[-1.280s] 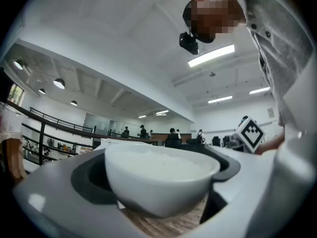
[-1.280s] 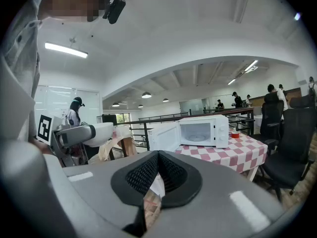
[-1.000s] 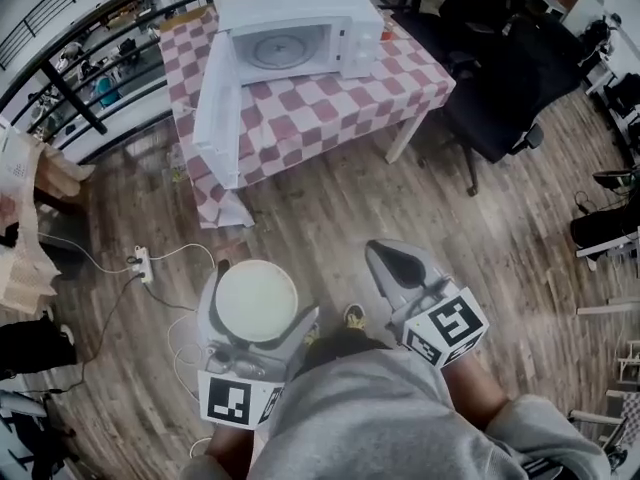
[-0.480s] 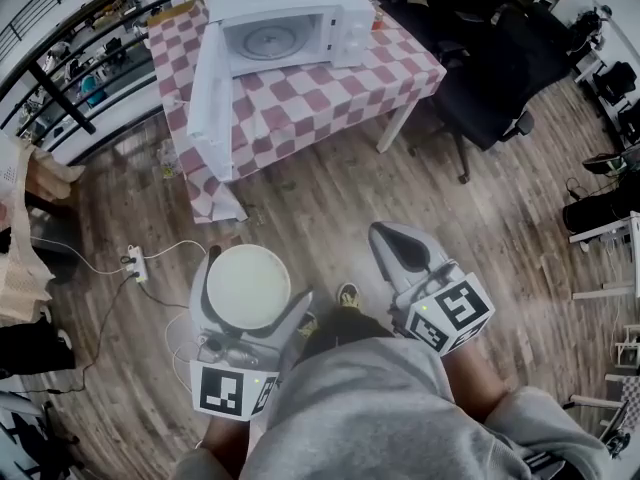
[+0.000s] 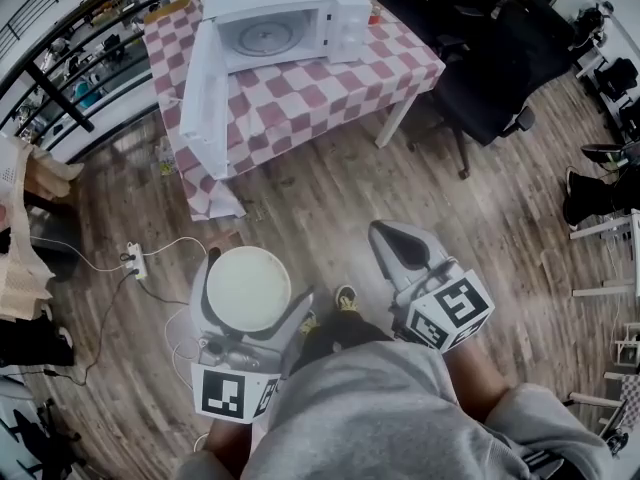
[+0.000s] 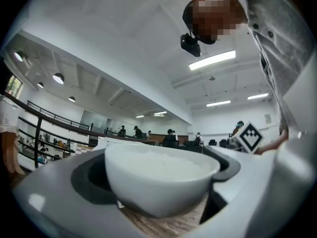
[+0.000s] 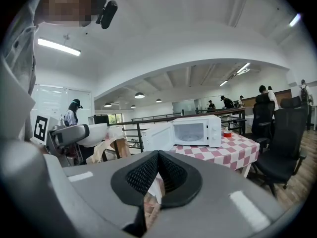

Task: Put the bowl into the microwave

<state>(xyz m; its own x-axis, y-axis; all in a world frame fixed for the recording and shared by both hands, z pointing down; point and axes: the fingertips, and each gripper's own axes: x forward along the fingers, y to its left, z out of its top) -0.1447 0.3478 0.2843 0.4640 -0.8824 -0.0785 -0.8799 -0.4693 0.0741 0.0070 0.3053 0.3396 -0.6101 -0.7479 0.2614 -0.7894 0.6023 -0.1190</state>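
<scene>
A white bowl [image 5: 247, 288] sits level between the jaws of my left gripper [image 5: 245, 303], which is shut on it; in the left gripper view the bowl [image 6: 158, 180] fills the space between the grey jaws. My right gripper [image 5: 402, 251] is shut with nothing in it, held over the floor at the right. The white microwave [image 5: 283, 23] stands far ahead on the checkered table [image 5: 330, 88], its door [image 5: 203, 98] swung wide open to the left and the turntable visible. In the right gripper view the microwave [image 7: 190, 131] is far off.
Wooden floor lies between me and the table. A power strip with cables [image 5: 130, 263] lies on the floor at the left. Black office chairs [image 5: 490, 68] stand right of the table. A railing [image 5: 60, 78] runs behind the table at the left.
The table and microwave have shifted slightly up in the head view. The bowl stays held in the left gripper; the right gripper keeps its pose.
</scene>
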